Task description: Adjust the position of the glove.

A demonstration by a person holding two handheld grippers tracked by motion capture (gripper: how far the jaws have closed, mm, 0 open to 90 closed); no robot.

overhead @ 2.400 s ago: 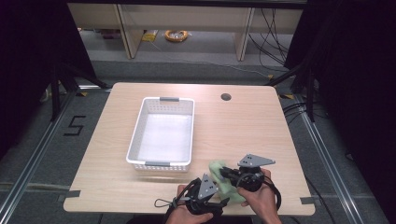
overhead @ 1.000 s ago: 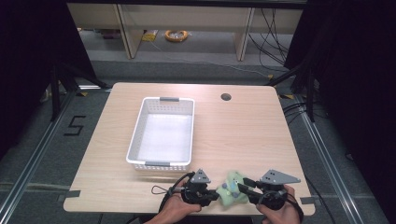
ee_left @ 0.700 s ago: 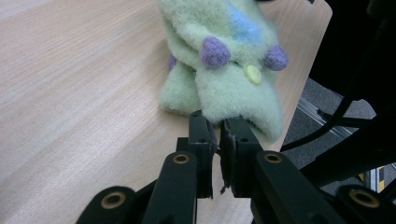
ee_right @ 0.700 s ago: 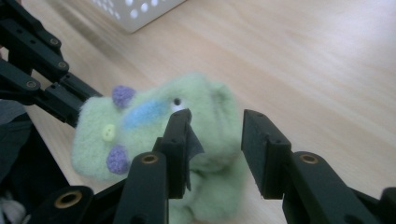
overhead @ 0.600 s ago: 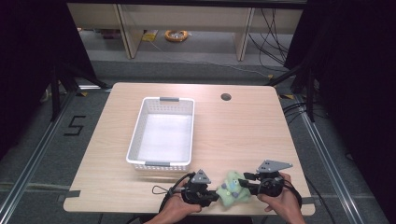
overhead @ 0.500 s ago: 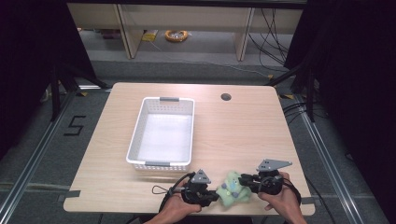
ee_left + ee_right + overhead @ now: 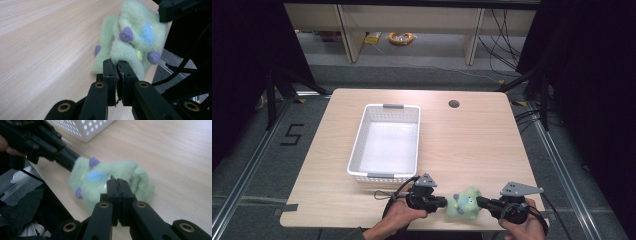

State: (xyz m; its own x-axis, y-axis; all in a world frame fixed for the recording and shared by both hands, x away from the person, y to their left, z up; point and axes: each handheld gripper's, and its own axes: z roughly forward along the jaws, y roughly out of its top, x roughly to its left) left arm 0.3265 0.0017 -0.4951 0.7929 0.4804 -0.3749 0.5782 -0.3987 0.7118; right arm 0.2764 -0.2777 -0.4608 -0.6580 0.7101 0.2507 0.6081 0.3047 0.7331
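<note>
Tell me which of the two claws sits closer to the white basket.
The left claw, pinching the green plush toy from its left, just below the white basket. The right claw grips the toy's far side, nearer the table's right edge.

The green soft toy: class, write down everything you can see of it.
The soft toy is pale green fleece with purple bumps, a blue patch and a small yellow dot. It is at the table's near edge, right of the white basket. The left gripper and right gripper pinch it from opposite sides.
</note>
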